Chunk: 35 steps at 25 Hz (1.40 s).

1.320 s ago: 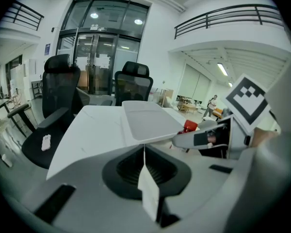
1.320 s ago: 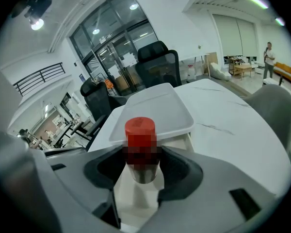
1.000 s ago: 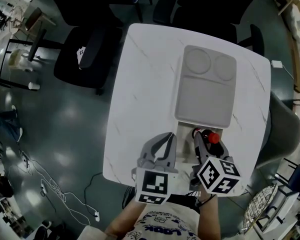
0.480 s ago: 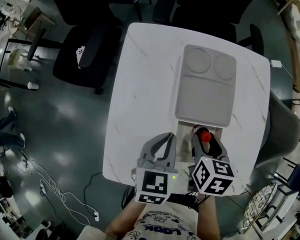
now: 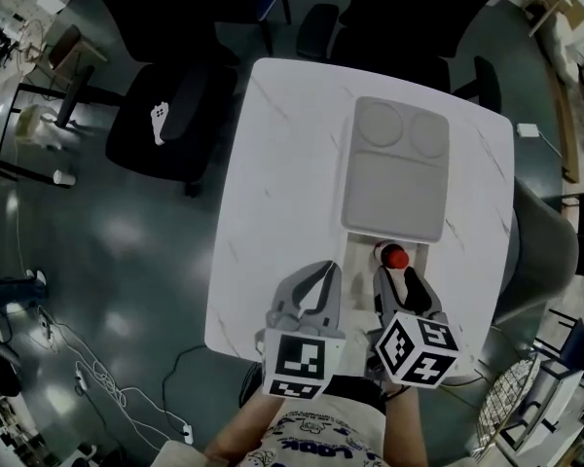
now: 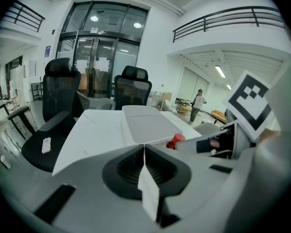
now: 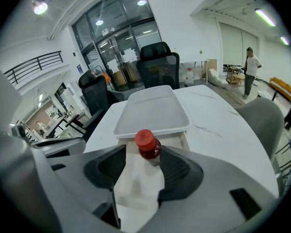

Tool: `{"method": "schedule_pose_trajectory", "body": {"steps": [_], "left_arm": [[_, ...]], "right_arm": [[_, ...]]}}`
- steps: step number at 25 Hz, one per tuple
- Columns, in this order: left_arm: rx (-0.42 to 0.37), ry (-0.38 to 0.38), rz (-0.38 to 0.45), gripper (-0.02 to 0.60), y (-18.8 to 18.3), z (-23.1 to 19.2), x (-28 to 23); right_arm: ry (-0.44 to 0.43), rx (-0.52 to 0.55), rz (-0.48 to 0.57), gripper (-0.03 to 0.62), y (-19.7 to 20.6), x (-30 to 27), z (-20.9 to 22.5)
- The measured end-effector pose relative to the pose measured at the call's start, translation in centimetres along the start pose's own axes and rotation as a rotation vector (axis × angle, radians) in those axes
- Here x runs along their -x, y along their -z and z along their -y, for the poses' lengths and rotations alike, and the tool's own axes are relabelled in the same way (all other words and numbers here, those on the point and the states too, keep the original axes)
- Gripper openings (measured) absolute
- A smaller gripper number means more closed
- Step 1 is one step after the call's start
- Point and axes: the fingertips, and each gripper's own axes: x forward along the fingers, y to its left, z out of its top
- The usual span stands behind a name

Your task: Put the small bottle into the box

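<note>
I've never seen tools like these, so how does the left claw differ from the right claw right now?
The left claw has jaws shut together, empty; the right claw has jaws apart with the small bottle between them. The right claw points at the box; the left claw sits beside it. Both carry a marker cube.

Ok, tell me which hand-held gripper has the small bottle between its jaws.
The right hand-held gripper: the red-capped small bottle stands between its jaw tips. The left hand-held gripper has its jaws together, empty.
</note>
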Motion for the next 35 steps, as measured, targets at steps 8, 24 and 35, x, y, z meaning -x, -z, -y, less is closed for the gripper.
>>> {"method": "schedule_pose_trajectory", "body": {"steps": [8, 24, 35], "left_arm": [[-0.036, 0.011, 0.073, 0.02, -1.8, 0.0, 2.7], [-0.117, 0.056, 0.239, 0.02, -7.1, 1.4, 7.9], [-0.14, 0.061, 0.296, 0.02, -8.7, 1.8, 9.9]], "right_arm": [[-0.027, -0.015, 0.131, 0.118, -1.1, 3.1, -2.6], [0.007, 0.033, 0.314, 0.063, -3.7, 10.2, -6.4], [0.018, 0.074, 0.397, 0.051, -5.0, 12.9, -7.3]]}}
